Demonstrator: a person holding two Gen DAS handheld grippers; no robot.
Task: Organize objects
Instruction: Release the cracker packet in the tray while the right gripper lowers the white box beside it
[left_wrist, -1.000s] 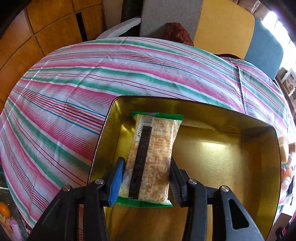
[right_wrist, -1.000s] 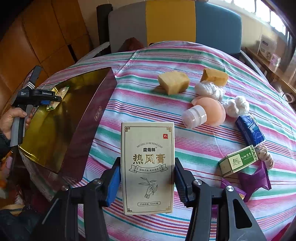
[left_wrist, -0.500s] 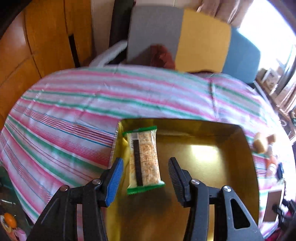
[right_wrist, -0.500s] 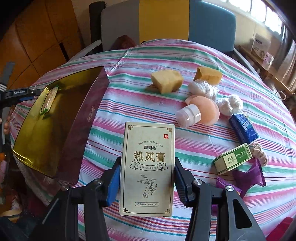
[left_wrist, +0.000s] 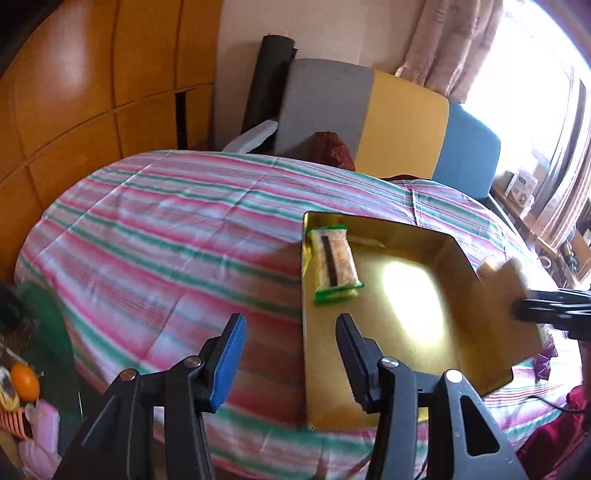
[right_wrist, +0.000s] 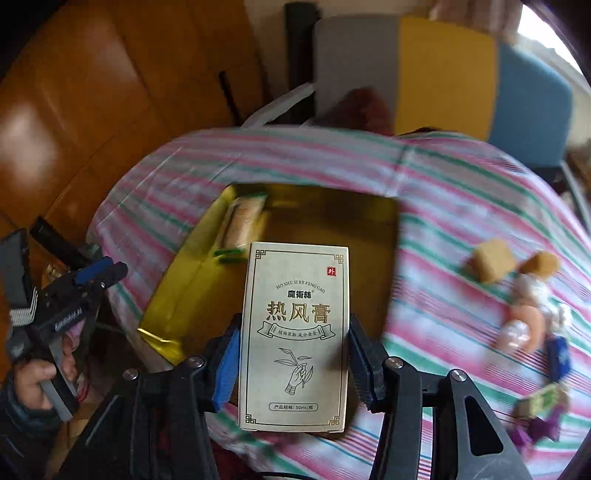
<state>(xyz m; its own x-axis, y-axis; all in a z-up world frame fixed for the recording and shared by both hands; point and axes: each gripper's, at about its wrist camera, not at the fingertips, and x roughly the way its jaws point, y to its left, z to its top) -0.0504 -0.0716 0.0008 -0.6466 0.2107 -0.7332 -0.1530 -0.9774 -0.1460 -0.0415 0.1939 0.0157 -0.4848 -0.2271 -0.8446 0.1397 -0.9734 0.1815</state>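
While the left tongs hang released with nothing between their pads, over the striped worktop beside the gold tray, a cracker packet lies in the tray's far left corner. Right of that, the right tongs are clenched on a cream box above the tray's near edge.

Each claw is built of matte black plastic arms with triangular cut-outs and round silver screw heads at the joints. On the left claw, one finger carries a ribbed blue pad and the other a ribbed black pad; the right claw has the same pairing. Seen from the right wrist, the left claw's black body bears small white lettering, too blurred to read, above a grey handle. A dark sleeve covers the wrist.
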